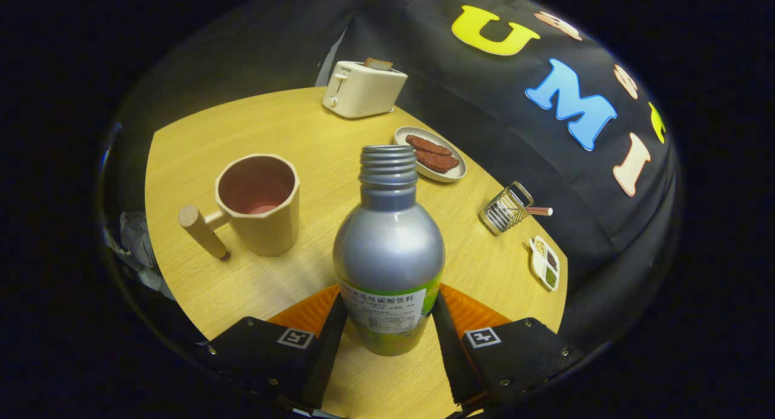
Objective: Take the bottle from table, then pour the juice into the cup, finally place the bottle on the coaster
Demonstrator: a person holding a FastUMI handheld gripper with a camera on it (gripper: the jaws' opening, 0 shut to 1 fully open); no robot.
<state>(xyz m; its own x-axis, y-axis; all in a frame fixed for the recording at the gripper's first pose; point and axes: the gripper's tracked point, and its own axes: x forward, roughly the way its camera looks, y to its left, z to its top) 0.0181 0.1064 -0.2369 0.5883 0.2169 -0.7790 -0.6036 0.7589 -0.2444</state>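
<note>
a silver metal bottle (389, 249) stands between the fingers of the hand-held gripper (387, 331), cap off and threaded neck open, over a round wooden table (339, 128). both fingers press against its lower body at the green and white label band, one on each side, so the gripper is clamped on the bottle; whether its base rests on the wood or is lifted clear cannot be told. a ribbed orange coaster (466, 307) lies under and just behind the bottle, its edges showing on either side of the label.

the bottle looks like thin aluminium: stiff but easy to dent if squeezed hard, and glossy enough to slip. with juice inside, the weight would sit low and shift as it tilts, and the open mouth will spill if it is jerked. the straight labelled section, where the fingers sit now, seems the best place to hold; the rounded shoulder above offers no flat purchase.

to the left and a little farther off sits a beige faceted cup (259, 202) with a pink inside and a wooden peg handle pointing near-left. beyond the bottle lie an oval plate (451, 175) with two dark red slices, a cream toaster (362, 87) at the far edge, a wire rack (505, 210) to the right, and a small divided dish (545, 263) nearer on the right.
</note>
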